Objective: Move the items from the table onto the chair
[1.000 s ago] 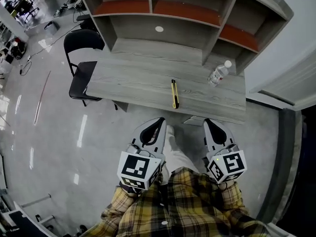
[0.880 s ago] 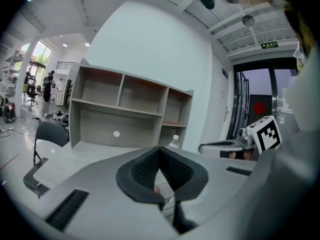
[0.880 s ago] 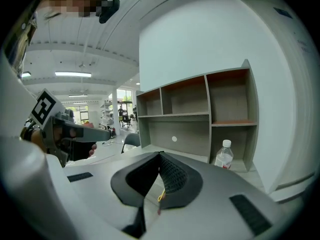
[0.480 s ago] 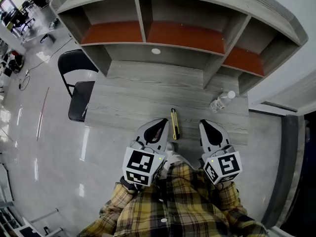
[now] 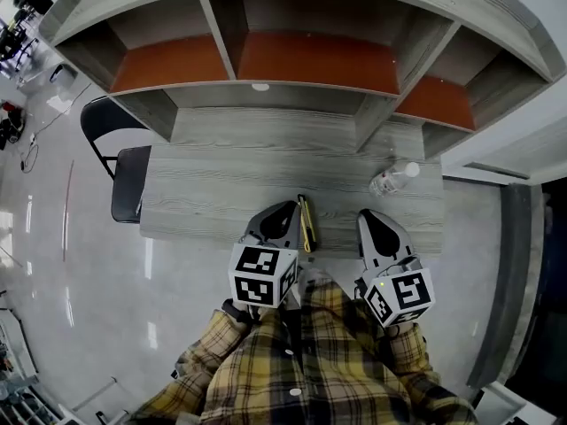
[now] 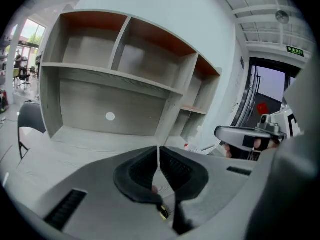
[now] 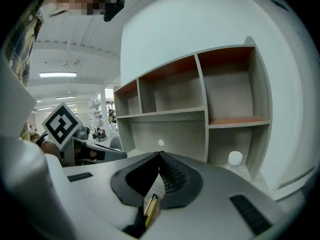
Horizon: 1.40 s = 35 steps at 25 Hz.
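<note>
A yellow and black utility knife (image 5: pixel 306 223) lies near the front edge of the grey wooden table (image 5: pixel 204 193). A clear water bottle (image 5: pixel 390 180) lies at the table's right, by the shelf unit. My left gripper (image 5: pixel 285 206) is shut and empty, its tip just left of the knife. My right gripper (image 5: pixel 367 216) is shut and empty over the front edge, right of the knife. In the left gripper view the jaws (image 6: pixel 158 148) meet, with a bit of the knife (image 6: pixel 163 212) below them. The right gripper view shows shut jaws (image 7: pixel 160 154), the knife (image 7: pixel 150 209) and the bottle (image 7: pixel 235 160).
A black folding chair (image 5: pixel 124 180) stands at the table's left end. A shelf unit (image 5: pixel 266 60) with orange-backed compartments sits on the table's far half. A white wall and doorway lie to the right; grey floor stretches to the left.
The person has stepped up to the table. Both grippers moved forward from over the floor to the table's front edge, and the left one now sits beside the knife. Both stayed shut.
</note>
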Tool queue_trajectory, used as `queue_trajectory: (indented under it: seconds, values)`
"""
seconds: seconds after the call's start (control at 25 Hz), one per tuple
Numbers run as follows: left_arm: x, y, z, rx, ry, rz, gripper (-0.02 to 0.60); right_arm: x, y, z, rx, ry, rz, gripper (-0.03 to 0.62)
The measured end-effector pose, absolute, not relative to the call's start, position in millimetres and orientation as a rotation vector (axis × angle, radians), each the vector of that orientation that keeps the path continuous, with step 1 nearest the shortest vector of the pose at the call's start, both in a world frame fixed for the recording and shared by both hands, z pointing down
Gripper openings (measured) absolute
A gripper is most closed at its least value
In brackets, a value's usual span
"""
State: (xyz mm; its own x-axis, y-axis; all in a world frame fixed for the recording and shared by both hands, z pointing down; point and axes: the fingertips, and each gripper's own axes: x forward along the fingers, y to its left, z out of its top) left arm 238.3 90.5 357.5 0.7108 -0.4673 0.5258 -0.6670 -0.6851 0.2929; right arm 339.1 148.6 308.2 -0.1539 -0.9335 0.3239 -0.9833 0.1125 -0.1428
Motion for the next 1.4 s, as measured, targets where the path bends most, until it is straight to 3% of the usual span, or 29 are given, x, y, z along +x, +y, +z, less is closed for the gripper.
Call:
queue_trajectory:
  seconds: [0.12, 0.52, 0.96, 1.4]
  values:
    - [240, 83, 376, 2.39, -0.856, 0.607, 0.019, 343, 149, 317, 1.955, -2.195, 0.522, 0.017]
    - [262, 87, 464, 2.239, -0.834, 0.756, 0.245, 353, 148, 343, 1.972, -2.139, 0.624, 0.017]
    - [274, 99, 560, 2.112, -0.978, 0.933, 0.258, 373, 162, 376, 1.95, -2.049, 0.738, 0.017]
    - [263, 115, 597, 2.01, -1.083, 1.027, 0.254, 386, 164, 387, 1.948, -2.046, 0.78, 0.017]
